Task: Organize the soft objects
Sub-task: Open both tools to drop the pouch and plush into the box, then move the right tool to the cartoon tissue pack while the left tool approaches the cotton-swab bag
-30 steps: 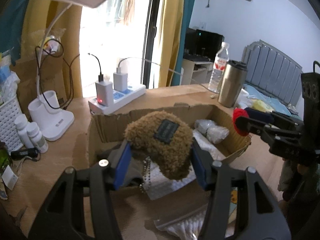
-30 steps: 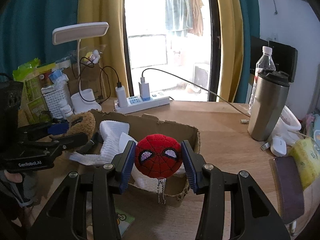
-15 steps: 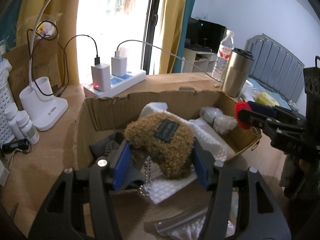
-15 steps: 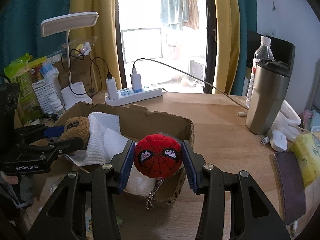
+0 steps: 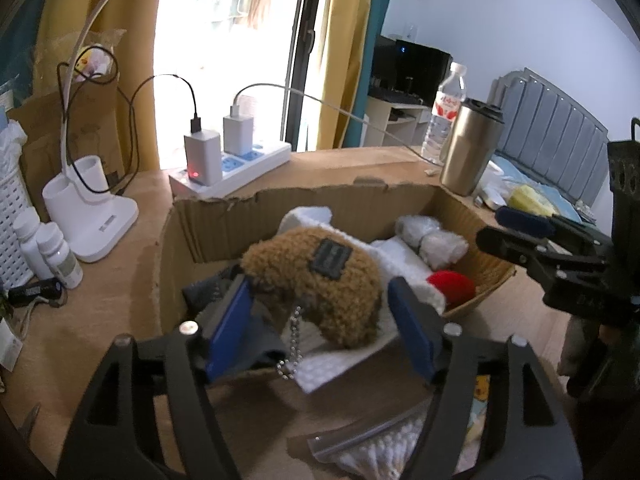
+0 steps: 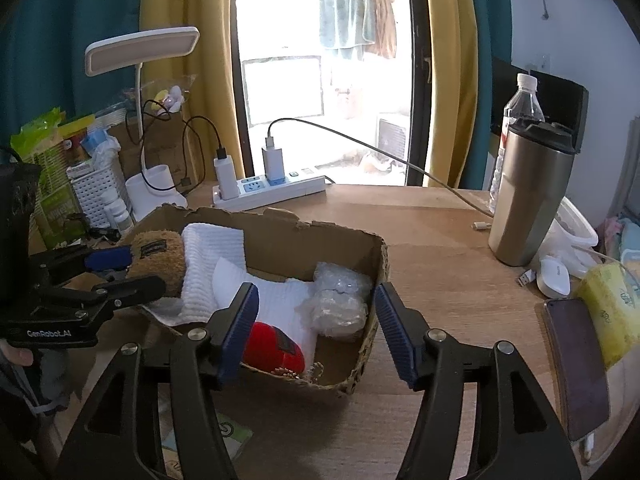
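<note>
At the left edge of the desk stands one white lamp, and beside its base there are two small white bottles. Their labels are too small to read. Behind the box lies one power strip with two white chargers plugged in.

The left gripper carries the writing "GenRobot.AI" on its body in the right wrist view. Its jaws stand apart. The brown plush lies between them at the left end of the cardboard box, on a white cloth, and a gap shows at its right side. It has one dark patch whose text I cannot read, and one bead chain hangs from it.

The right gripper is spread wide and holds nothing. The red plush lies in the box at the near edge, under the gripper's left finger. One bundle of bubble wrap sits in the right end of the box.

Near the right edge of the desk stand one steel tumbler and one water bottle with a red label. Closer, there are one white mouse and one dark phone.
</note>
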The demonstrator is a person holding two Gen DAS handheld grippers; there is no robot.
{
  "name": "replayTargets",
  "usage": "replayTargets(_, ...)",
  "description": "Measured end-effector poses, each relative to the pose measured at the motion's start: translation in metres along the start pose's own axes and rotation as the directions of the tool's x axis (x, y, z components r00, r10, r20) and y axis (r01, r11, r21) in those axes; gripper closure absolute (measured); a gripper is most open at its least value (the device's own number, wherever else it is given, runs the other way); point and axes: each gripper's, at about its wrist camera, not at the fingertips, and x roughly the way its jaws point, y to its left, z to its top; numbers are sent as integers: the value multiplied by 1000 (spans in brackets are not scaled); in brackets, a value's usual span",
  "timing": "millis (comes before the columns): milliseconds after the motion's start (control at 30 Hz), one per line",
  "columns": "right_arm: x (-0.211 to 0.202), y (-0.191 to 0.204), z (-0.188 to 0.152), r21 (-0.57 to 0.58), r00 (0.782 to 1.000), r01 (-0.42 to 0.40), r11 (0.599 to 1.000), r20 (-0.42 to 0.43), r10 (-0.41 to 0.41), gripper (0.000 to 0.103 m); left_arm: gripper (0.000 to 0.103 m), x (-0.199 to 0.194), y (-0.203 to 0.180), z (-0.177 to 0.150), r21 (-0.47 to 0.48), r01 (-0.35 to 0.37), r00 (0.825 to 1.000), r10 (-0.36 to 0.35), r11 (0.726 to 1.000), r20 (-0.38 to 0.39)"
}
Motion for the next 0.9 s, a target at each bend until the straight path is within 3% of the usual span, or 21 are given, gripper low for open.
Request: replayTargets(900, -31, 26, -4, -24, 1000, 5, 1000, 8, -5, 39, 29, -49, -1, -8, 6, 9, 998, -10, 1000, 70)
